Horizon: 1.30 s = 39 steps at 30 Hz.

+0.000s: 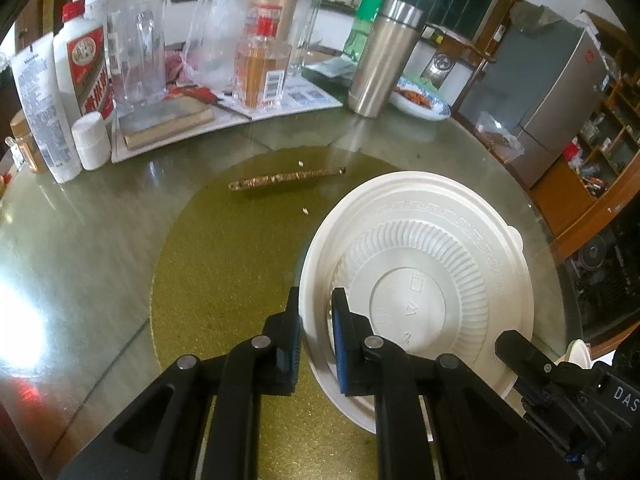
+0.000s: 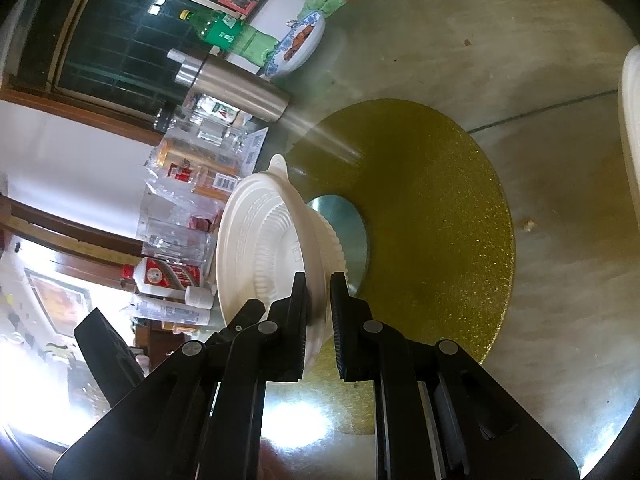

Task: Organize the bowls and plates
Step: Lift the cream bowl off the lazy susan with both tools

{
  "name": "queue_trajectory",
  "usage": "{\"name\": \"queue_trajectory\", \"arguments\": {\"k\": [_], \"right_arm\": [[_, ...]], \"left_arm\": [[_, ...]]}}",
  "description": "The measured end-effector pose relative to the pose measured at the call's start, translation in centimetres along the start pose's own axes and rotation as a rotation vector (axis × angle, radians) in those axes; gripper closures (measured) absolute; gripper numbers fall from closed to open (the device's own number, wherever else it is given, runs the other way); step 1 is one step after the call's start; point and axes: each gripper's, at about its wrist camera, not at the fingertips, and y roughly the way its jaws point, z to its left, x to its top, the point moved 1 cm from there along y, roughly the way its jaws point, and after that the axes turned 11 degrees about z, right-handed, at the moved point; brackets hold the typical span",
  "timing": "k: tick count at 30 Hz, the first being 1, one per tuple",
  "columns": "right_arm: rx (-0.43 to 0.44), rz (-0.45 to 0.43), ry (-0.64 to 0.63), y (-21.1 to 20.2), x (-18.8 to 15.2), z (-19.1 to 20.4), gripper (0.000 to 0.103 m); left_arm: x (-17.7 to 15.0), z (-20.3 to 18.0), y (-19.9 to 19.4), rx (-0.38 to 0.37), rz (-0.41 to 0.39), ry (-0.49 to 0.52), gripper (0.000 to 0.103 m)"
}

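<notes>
left wrist view: my left gripper (image 1: 316,340) is pinched narrow on the rim of the white bowl (image 1: 432,280), one pad outside, one on the ribbed underside; the bowl is upside down and tilted toward me, over the gold disc (image 1: 224,272) at the centre of the glass table (image 1: 72,240)
left view, company: my right gripper (image 1: 520,356) comes in from the lower right at the bowl's far rim
left view, clutter: a steel flask (image 1: 380,56), a green bottle (image 1: 370,8), a blue-patterned dish (image 1: 420,100) with food and a brown stick (image 1: 286,179) sit well apart from the bowl
right wrist view: my right gripper (image 2: 319,324) is likewise clamped tight on the white bowl (image 2: 260,240) edge, the bowl seen nearly edge-on and raised off the gold disc (image 2: 440,208)
right view, other ware: a second white piece (image 2: 631,120) shows at the right border; i cannot tell if it is a plate or bowl
progress: i judge this early to middle; one bowl is in hand between both claws, not yet set down or stacked, and no finished stack shows in either view
</notes>
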Motion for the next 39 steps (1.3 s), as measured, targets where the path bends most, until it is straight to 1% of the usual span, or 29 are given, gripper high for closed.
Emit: {"name": "queue_trajectory", "arguments": {"k": [1, 4, 9, 12, 16, 18, 23, 25, 27, 28, 29, 33, 39], "right_arm": [[-0.004, -0.015, -0.016, -0.2, -0.1, 0.3, 0.092], [-0.024, -0.059, -0.07, -1.0, -0.4, 1.3, 0.092], [-0.026, -0.1, -0.11, -1.7, -0.8, 2.1, 0.092], [-0.07, -0.151, -0.167, -2.3, -1.2, 3.3, 0.092], [-0.135, -0.249, -0.275, -3.7, -2.4, 5.5, 0.092], [-0.148, -0.284, -0.3, -4.3, -2.7, 6.1, 0.092], [-0.154, -0.332, -0.329, -5.8, -3.2, 7.1, 0.092], [-0.171, -0.375, -0.37, -6.9, -4.3, 7.8, 0.092], [-0.186, -0.415, -0.407, -7.9, -5.6, 8.3, 0.092], [-0.201, -0.445, -0.43, -8.6, -6.6, 8.6, 0.092], [-0.207, -0.458, -0.441, -8.8, -7.2, 8.7, 0.092], [-0.238, -0.505, -0.482, -10.3, -10.0, 9.2, 0.092], [-0.333, -0.583, -0.515, -11.3, -16.2, 9.1, 0.09]], "left_arm": [[0.0, -0.1, -0.4, -0.003, -0.023, 0.005, 0.091], [-0.1, -0.4, -1.0, -0.003, -0.056, 0.016, 0.091], [-0.2, -0.7, -1.9, 0.001, -0.108, 0.03, 0.091], [-0.2, -0.7, -2.4, -0.019, -0.131, 0.034, 0.09], [-0.2, -1.0, -3.4, -0.043, -0.185, 0.041, 0.089], [-0.3, -1.1, -3.8, -0.05, -0.206, 0.046, 0.089], [-0.3, -1.6, -5.3, -0.069, -0.256, 0.064, 0.089], [-0.5, -1.7, -6.2, -0.085, -0.279, 0.075, 0.088], [-1.3, -2.1, -7.4, -0.085, -0.321, 0.104, 0.087], [-1.7, -2.3, -7.8, -0.084, -0.334, 0.118, 0.087], [-2.1, -2.4, -8.1, -0.083, -0.342, 0.127, 0.087], [-4.0, -2.5, -9.4, -0.091, -0.361, 0.166, 0.086], [-7.5, -1.5, -11.4, -0.121, -0.378, 0.194, 0.085]]}}
